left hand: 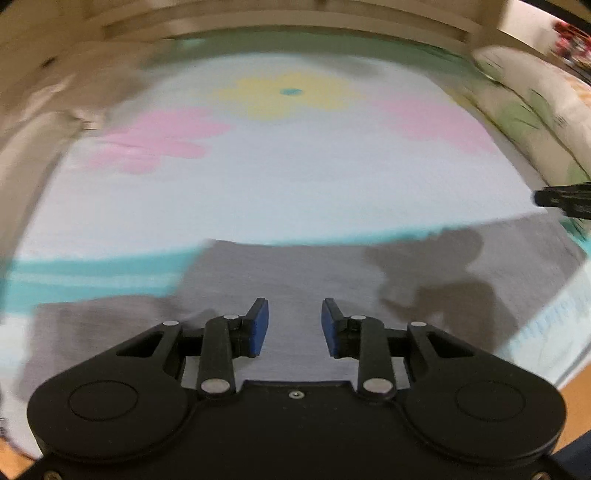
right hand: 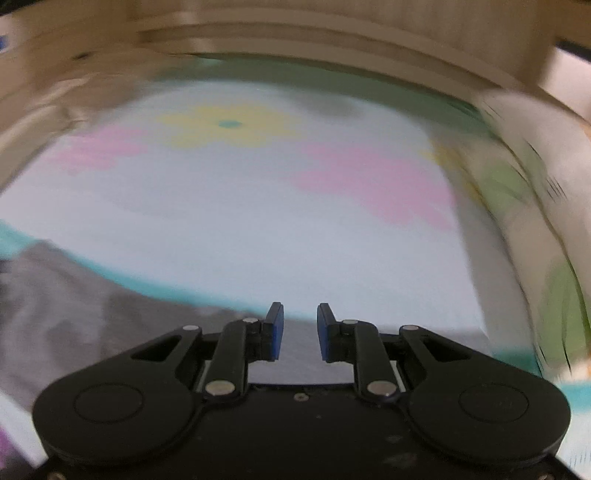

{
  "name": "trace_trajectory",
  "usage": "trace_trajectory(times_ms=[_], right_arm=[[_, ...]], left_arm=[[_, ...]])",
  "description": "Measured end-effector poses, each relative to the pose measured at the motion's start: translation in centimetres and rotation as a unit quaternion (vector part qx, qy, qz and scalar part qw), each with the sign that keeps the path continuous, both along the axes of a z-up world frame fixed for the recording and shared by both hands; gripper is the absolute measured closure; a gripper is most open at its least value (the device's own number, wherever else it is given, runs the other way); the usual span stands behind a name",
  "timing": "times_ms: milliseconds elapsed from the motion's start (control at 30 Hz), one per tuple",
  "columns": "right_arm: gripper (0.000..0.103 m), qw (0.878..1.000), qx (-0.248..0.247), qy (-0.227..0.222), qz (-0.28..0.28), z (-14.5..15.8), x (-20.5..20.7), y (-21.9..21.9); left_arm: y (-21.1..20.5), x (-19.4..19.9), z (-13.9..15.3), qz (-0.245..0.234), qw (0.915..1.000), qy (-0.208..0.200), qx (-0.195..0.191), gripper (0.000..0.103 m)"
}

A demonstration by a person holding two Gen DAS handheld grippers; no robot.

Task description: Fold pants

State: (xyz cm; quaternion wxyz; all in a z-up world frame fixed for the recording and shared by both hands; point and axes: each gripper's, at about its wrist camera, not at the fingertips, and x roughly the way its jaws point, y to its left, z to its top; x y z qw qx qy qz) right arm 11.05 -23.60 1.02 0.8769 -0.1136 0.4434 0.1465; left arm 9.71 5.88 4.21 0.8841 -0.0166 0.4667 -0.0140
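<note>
The grey pants [left hand: 295,273] lie flat on a pale blue flowered bedspread [left hand: 280,184], filling the near part of the left wrist view. My left gripper [left hand: 294,325] hovers over the grey cloth, open and empty. In the right wrist view the pants [right hand: 85,314] lie at the lower left, and their far edge runs under my right gripper [right hand: 300,330], which is open and empty. The right gripper's tip also shows at the right edge of the left wrist view [left hand: 565,201]. Both views are motion-blurred.
The bedspread [right hand: 258,229] has yellow and pink flowers and a teal border. A wooden headboard [left hand: 288,22] runs across the back. A pillow with green leaf print [right hand: 535,206] lies to the right. Wooden floor [left hand: 576,384] shows at the lower right.
</note>
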Motion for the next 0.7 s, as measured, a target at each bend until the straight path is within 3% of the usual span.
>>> trace_trajectory(times_ms=[200, 367, 500, 700], right_arm=[[0.08, 0.994, 0.027, 0.011, 0.103, 4.6, -2.0, 9.9], [0.08, 0.985, 0.091, 0.077, 0.126, 4.4, -2.4, 16.1], [0.08, 0.98, 0.116, 0.104, 0.126, 3.3, -2.6, 21.3], [0.08, 0.977, 0.132, 0.131, 0.106, 0.0, 0.0, 23.9]], left_arm=[[10.5, -1.6, 1.7, 0.1, 0.9945, -0.003, 0.032, 0.059], [18.1, -3.1, 0.5, 0.178, 0.9835, 0.013, 0.027, 0.06], [20.7, -4.0, -1.5, 0.183, 0.9812, 0.041, 0.043, 0.06], [22.0, -4.3, -3.7, 0.176, 0.9807, 0.075, 0.039, 0.059]])
